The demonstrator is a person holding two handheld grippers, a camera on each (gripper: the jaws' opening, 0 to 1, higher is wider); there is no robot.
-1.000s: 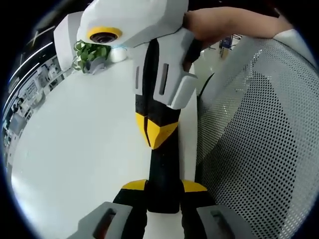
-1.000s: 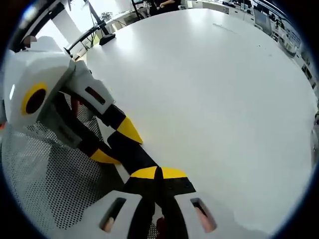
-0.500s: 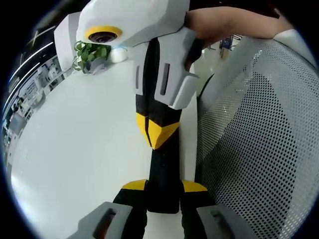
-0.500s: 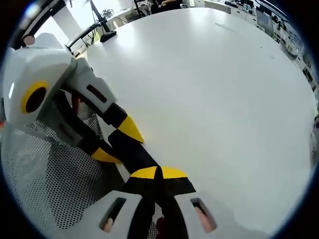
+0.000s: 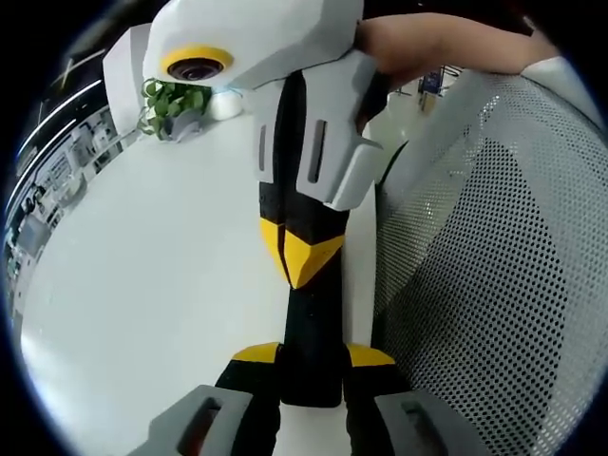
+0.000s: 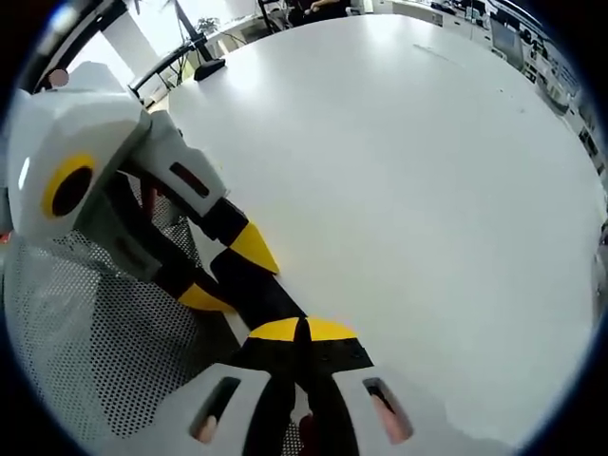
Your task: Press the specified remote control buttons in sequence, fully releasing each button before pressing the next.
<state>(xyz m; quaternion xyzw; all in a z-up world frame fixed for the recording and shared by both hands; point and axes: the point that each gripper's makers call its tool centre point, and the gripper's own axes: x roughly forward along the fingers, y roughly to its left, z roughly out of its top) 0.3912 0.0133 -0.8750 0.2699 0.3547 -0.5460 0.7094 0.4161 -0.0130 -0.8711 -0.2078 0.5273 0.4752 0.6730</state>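
Note:
A black slab-like remote [image 5: 312, 328] is seen end-on, clamped between the yellow-tipped jaws of my left gripper [image 5: 313, 353]. No buttons show from this angle. My right gripper [image 5: 299, 258] comes down from above with its jaws shut, and its yellow point rests on the remote's far end. In the right gripper view, my right gripper [image 6: 304, 330] is shut, its tip against the black remote [image 6: 261, 294]. The left gripper [image 6: 225, 274] reaches in from the left and holds the remote. A person's hand [image 5: 418, 43] grips the right tool.
A large white table [image 6: 408, 180] spreads ahead. A grey mesh chair back [image 5: 494, 266] stands close on the right of the left gripper view. A small potted plant [image 5: 171, 103] and a white cup [image 5: 225, 103] sit at the table's far side. A dark lamp base [image 6: 204, 68] stands far off.
The right gripper's tip has crept slightly along the remote toward my left jaws. Nothing else has changed.

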